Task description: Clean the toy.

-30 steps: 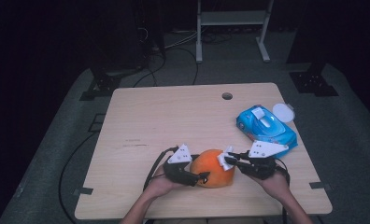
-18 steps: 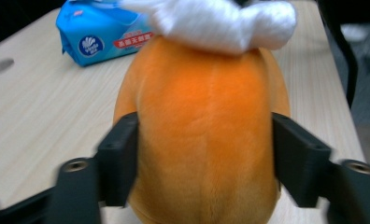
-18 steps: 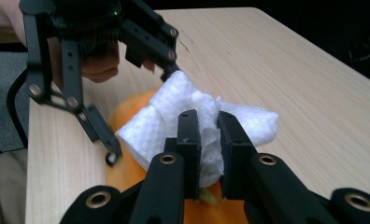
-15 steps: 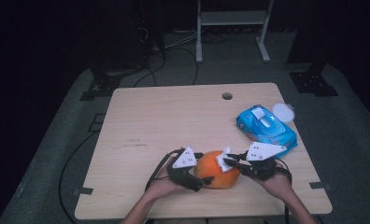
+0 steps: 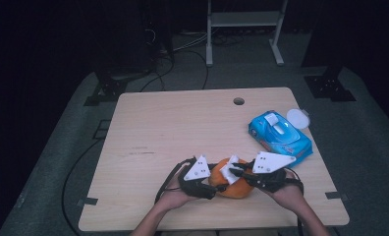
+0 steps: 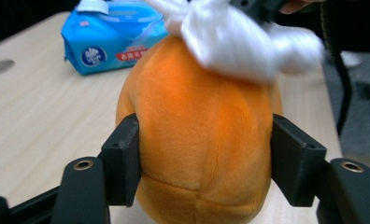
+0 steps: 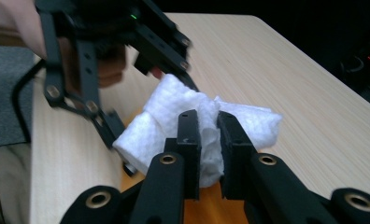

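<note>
Left gripper view: left gripper jaws just re-squeezed the plush; right gripper pinches a wipe that'd probably slip wiping hard.

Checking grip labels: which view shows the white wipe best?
Right gripper view: the white wipe is sharp, pinched between that gripper's jaws. In the left gripper view it is blurred atop the orange plush toy. The high view shows it small.
</note>
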A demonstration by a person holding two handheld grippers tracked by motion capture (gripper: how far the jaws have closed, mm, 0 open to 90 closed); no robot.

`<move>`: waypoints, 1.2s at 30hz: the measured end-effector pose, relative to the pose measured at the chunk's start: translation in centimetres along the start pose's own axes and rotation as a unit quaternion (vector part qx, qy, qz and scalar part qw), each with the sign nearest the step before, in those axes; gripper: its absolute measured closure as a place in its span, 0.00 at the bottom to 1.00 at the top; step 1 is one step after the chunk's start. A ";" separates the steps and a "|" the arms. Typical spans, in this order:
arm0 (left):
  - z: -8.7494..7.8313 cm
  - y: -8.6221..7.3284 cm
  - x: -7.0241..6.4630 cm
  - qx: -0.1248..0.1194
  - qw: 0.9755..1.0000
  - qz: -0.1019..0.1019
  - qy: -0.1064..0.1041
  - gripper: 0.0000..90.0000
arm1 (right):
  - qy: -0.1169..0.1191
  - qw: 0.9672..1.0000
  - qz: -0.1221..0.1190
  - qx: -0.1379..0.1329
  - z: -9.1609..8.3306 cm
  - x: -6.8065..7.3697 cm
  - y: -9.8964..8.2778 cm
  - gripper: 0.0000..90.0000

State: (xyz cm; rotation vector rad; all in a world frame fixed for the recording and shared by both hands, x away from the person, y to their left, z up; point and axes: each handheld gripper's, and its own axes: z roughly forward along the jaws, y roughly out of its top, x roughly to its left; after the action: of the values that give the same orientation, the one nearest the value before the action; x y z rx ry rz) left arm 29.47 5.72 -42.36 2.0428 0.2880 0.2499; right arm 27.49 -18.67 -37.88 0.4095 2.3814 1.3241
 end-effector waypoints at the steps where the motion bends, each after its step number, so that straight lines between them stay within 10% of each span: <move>1: 0.0 0.0 0.0 0.000 1.000 0.000 0.000 0.38 | 0.000 1.000 0.000 0.000 0.0 0.0 0.0 0.89; 6: 0.4 0.4 -0.4 -0.001 1.000 0.007 0.006 0.38 | -0.018 1.000 -0.006 0.013 -0.5 -0.1 -0.2 0.89; 12: 1.3 0.9 -2.5 0.015 0.996 0.084 0.022 0.38 | 0.020 0.999 -0.038 0.015 1.2 2.1 1.2 0.89; 22: 0.4 -0.9 -0.3 0.023 0.999 0.024 0.007 0.37 | -0.019 0.999 -0.002 0.029 -1.4 -0.8 -1.0 0.89; 30: 0.9 -0.3 0.0 0.035 0.999 -0.029 -0.008 0.07 | 0.000 1.000 -0.004 0.023 -0.3 0.3 -0.9 0.89; 36: 0.5 -0.9 0.4 0.043 0.999 -0.016 -0.001 0.28 | 0.008 1.000 -0.007 0.024 -0.3 0.4 -0.9 0.89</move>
State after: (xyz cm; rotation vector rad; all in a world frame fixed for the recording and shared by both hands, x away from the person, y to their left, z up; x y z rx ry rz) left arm 29.86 5.86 -43.33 2.1211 0.3357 0.2187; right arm 26.95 -19.17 -38.63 0.3967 2.4286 1.2694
